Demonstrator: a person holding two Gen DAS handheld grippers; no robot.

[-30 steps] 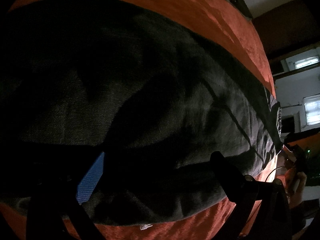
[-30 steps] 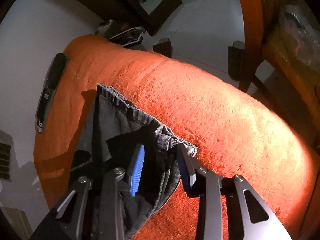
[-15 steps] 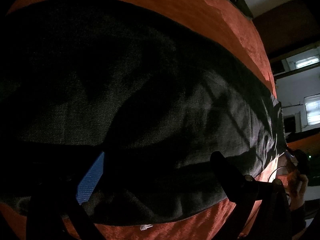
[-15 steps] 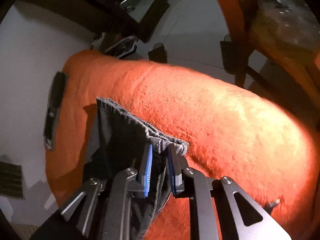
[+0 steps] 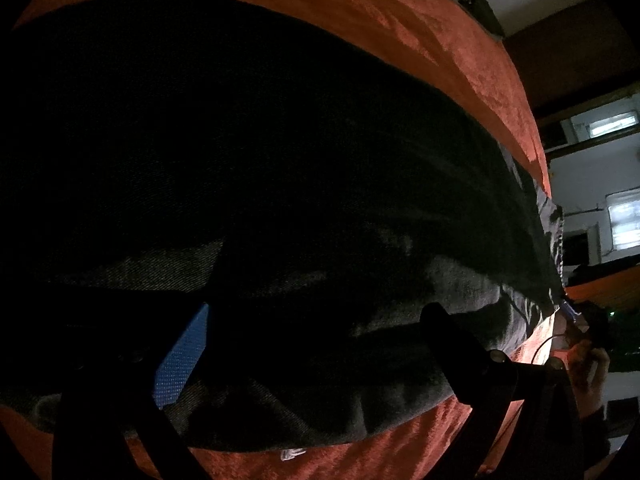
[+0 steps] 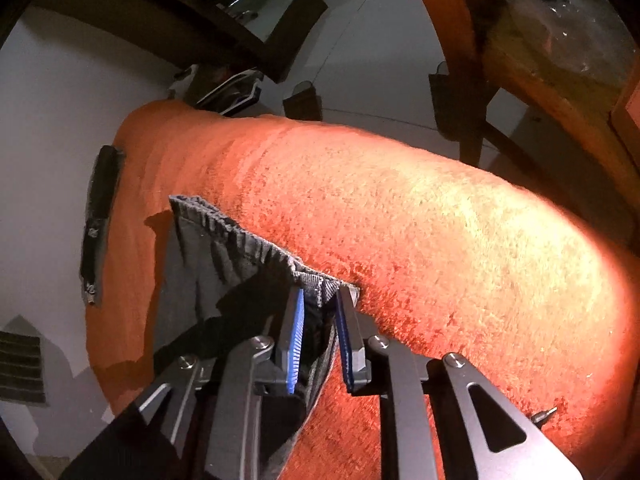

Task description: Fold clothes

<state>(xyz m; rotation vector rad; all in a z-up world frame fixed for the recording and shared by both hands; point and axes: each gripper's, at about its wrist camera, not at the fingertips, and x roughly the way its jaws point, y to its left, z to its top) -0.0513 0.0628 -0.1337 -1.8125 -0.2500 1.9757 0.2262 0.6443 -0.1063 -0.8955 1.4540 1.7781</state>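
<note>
A dark grey garment (image 5: pixel 320 160) lies spread over an orange blanket (image 5: pixel 360 12). My left gripper (image 5: pixel 318 310) hovers low over its near edge, fingers wide apart, the blue pad (image 5: pixel 180 356) bare, so it is open. In the right wrist view the garment's gathered waistband (image 6: pixel 240 240) ends in a corner, and my right gripper (image 6: pixel 320 292) is shut on that corner, which is lifted slightly off the blanket (image 6: pixel 440 220). Far right in the left wrist view, a person's hand (image 5: pixel 588 360) holds that gripper at the garment's end.
A black flat object (image 6: pixel 100 216) lies at the blanket's left edge. Wooden furniture legs (image 6: pixel 468 120) stand on the pale floor beyond the bed. A small metal bit (image 6: pixel 544 414) rests on the blanket at the right. Bright windows (image 5: pixel 624 224) show far right.
My right gripper's jaws came together on the waistband corner and rolled a little. The garment now looks pulled flatter and lies in deeper shadow in the left wrist view. The left gripper kept still.
</note>
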